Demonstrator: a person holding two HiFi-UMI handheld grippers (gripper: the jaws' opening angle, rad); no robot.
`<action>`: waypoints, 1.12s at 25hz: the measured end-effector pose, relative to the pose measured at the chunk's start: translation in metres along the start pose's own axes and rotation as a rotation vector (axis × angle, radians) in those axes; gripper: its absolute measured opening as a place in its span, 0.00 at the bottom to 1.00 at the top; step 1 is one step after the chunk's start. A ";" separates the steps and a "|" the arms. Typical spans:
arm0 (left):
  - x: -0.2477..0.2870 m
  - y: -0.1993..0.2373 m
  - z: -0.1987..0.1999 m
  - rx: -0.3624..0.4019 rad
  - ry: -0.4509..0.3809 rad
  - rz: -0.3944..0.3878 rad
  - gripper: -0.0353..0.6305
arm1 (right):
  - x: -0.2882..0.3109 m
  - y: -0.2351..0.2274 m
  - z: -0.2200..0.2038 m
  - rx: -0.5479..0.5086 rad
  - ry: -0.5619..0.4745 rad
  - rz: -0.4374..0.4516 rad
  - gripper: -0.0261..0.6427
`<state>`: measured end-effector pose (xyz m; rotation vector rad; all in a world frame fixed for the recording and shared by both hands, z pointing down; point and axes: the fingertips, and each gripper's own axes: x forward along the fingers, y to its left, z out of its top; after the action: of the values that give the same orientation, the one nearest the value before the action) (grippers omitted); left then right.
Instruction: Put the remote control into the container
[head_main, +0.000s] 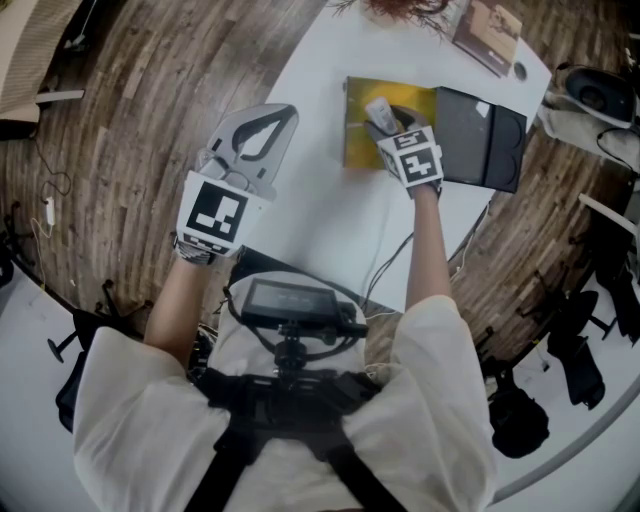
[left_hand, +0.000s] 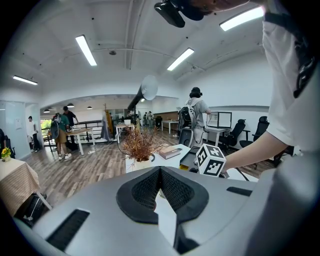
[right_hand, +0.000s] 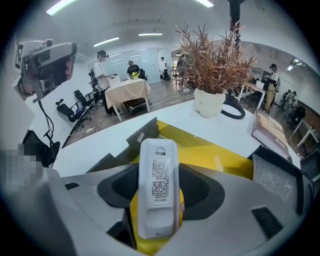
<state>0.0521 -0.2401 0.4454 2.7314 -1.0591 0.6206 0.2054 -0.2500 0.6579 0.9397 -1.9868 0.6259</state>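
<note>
A white remote control (right_hand: 159, 182) with a printed label on its back sits between the jaws of my right gripper (right_hand: 160, 195), which is shut on it. In the head view the right gripper (head_main: 385, 122) holds the remote (head_main: 378, 110) over the yellow inside of the open box (head_main: 360, 125) on the white table. The box's yellow floor (right_hand: 220, 155) lies just below and beyond the remote. My left gripper (head_main: 262, 132) hovers at the table's left edge, shut with nothing in it; its jaws meet at their tips (left_hand: 159, 170).
The box's black lid (head_main: 480, 135) lies open to the right. A potted dry plant (right_hand: 212, 65), a black ring (right_hand: 232, 107) and a book (head_main: 488, 32) stand at the table's far end. A cable (head_main: 385, 262) runs across the near table. People and office furniture stand beyond.
</note>
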 end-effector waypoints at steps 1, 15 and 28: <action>0.000 0.000 0.000 0.000 0.002 -0.001 0.07 | 0.001 0.000 0.000 0.001 -0.001 0.002 0.41; 0.000 0.001 -0.003 -0.004 0.007 0.005 0.07 | 0.014 0.000 -0.013 -0.019 0.051 -0.010 0.41; 0.000 0.000 -0.006 -0.018 0.004 0.002 0.07 | 0.019 -0.002 -0.018 -0.027 0.071 -0.016 0.41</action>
<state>0.0505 -0.2384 0.4513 2.7126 -1.0618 0.6138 0.2080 -0.2456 0.6838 0.9047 -1.9187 0.6134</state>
